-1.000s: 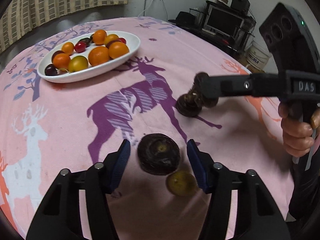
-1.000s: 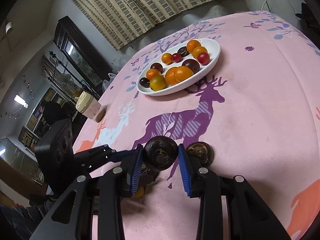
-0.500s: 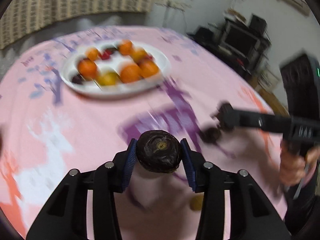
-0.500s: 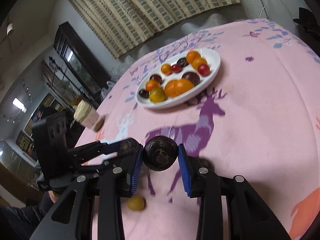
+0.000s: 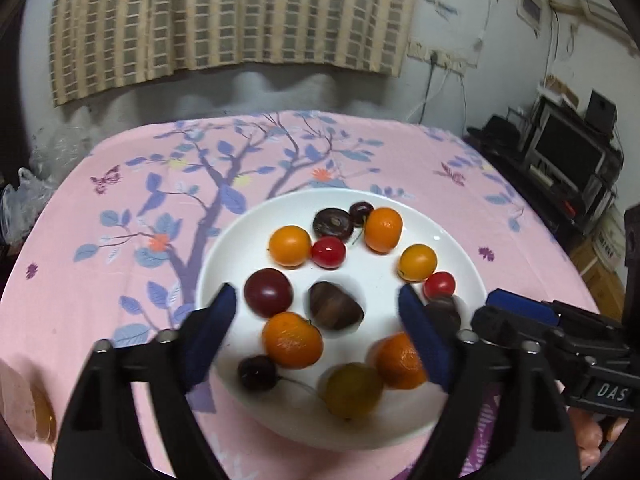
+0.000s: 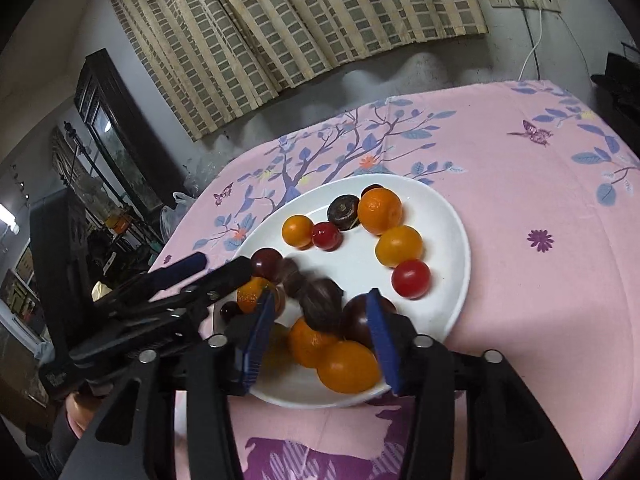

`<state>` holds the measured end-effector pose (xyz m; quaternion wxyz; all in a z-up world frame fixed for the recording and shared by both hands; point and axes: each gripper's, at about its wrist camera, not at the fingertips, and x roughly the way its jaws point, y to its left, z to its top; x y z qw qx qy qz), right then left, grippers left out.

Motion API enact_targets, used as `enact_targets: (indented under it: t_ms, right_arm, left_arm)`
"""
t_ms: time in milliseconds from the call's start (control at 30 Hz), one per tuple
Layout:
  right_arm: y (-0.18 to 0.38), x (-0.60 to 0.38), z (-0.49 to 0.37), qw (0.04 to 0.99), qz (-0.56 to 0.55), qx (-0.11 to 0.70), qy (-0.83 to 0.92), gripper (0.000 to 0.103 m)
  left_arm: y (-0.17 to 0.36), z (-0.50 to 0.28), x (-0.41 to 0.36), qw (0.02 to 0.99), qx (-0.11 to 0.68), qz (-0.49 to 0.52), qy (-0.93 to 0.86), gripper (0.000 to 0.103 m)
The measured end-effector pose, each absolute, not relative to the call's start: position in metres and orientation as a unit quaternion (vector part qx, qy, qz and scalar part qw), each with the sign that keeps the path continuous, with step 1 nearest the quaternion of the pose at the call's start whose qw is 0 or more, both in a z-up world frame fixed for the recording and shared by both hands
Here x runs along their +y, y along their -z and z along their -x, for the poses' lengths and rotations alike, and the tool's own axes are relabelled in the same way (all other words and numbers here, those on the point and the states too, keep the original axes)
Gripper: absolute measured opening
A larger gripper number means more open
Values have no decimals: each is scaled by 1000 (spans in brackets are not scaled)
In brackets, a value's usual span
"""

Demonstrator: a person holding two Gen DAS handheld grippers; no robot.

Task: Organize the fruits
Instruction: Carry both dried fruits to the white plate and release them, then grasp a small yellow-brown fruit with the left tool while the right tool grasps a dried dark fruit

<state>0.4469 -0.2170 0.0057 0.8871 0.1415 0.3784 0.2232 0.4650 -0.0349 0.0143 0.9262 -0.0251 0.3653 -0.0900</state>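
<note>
The white plate [image 5: 224, 248] is crowded along its near half: oranges, a yellow fruit, dark plums and a brown chestnut-like fruit [image 5: 335, 311] lie close together, some touching. A bare patch of plate stays open in its middle, between the red tomato [image 6: 411, 279] and the small orange fruit [image 6: 297, 231], and another along the far left rim.

The left gripper [image 5: 318, 334] and the right gripper [image 6: 320, 326] both hang over the near rim, side by side, each blocking the other's sideways path; both sets of jaws are opening, and a blurred dark fruit [image 6: 322, 308] between the right ones seems clear of the pads.

The pink tabletop [image 6: 540, 184] right of and beyond the plate lies open.
</note>
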Motion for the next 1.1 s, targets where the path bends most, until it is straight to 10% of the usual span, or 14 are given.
enact_targets:
  t_ms: [800,1100]
  right_arm:
    - [51,-221,-288,877,70,436,-187,57]
    - [57,-222,-290,877,82,440,-177,39]
  left_arm:
    - [33,-256,-59,904,373,-35,205,92]
    - [34,-243,-75,893,373,-69,243,92]
